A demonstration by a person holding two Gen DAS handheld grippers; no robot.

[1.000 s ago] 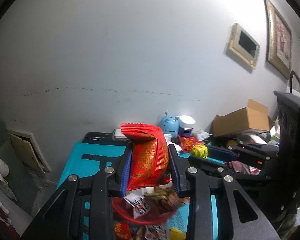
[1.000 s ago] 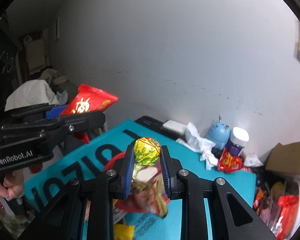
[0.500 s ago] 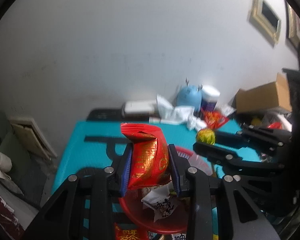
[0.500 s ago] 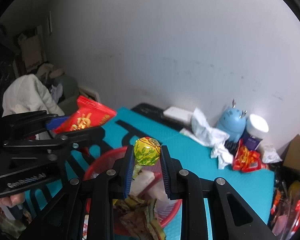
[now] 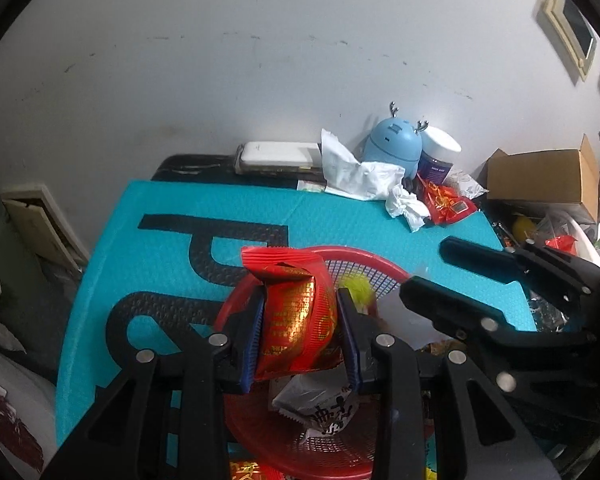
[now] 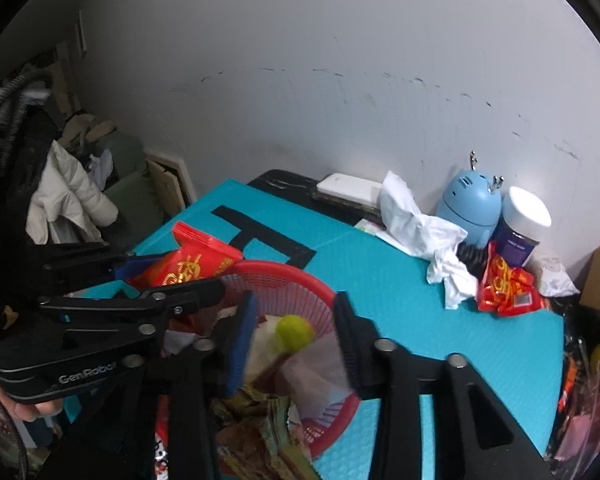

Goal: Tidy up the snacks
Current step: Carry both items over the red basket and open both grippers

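Note:
My left gripper (image 5: 300,308) is shut on a red and gold snack packet (image 5: 296,316) and holds it over the red mesh basket (image 5: 364,264). The packet (image 6: 188,264) and the left gripper (image 6: 172,280) also show in the right wrist view. My right gripper (image 6: 294,320) is open over the basket (image 6: 296,276). A yellow-green lollipop (image 6: 294,330) is below its spread jaws, blurred, inside the basket with other wrapped snacks (image 6: 260,432). The lollipop (image 5: 358,290) shows as a blur in the left wrist view, near the right gripper (image 5: 424,264).
The basket sits on a teal mat (image 5: 172,220). At the back are a white box (image 5: 276,156), crumpled tissues (image 5: 364,176), a blue deer-shaped gadget (image 5: 394,148), a white-lidded jar (image 5: 438,154) and a red snack packet (image 5: 446,204). A cardboard box (image 5: 540,178) stands right.
My right gripper has opened and the lollipop has dropped from it into the basket. Both grippers have tilted down closer over the basket. The left gripper still holds the red packet.

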